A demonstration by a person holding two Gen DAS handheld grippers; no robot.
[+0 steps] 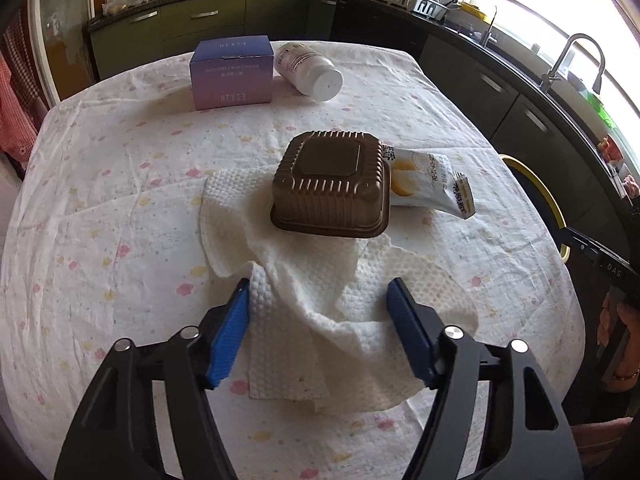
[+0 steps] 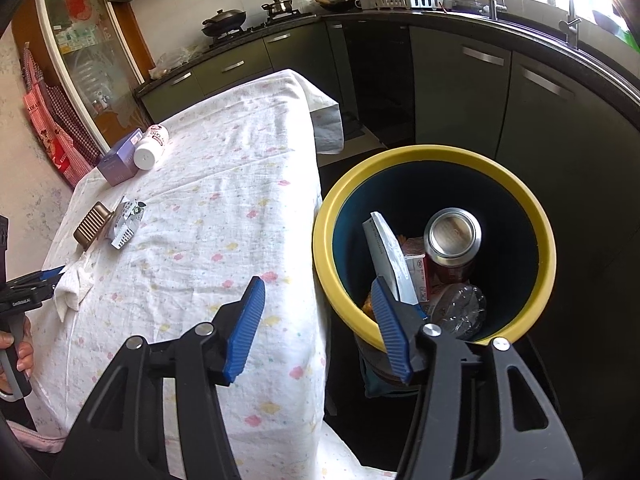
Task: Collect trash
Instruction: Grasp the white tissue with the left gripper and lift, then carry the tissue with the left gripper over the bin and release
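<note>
Crumpled white paper towel (image 1: 320,300) near table edge, partly under upturned brown tray (image 1: 332,184); left gripper (image 1: 318,292) spread astride it, pads not pressing. Right gripper (image 2: 318,292) spread, empty, beside yellow-rimmed bin (image 2: 434,240).

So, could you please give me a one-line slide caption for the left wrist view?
Left tongs straddle a crumpled white paper towel in front of an upturned brown tray.

You have a dimpled white paper towel (image 1: 320,312) lying on thin, wrinkled floral cloth (image 1: 120,208). The brown ribbed tray (image 1: 332,184) looks like glossy plastic. In the yellow-rimmed bin (image 2: 436,156), a shiny metal can (image 2: 454,236) sits beside crumpled clear plastic (image 2: 464,308).
</note>
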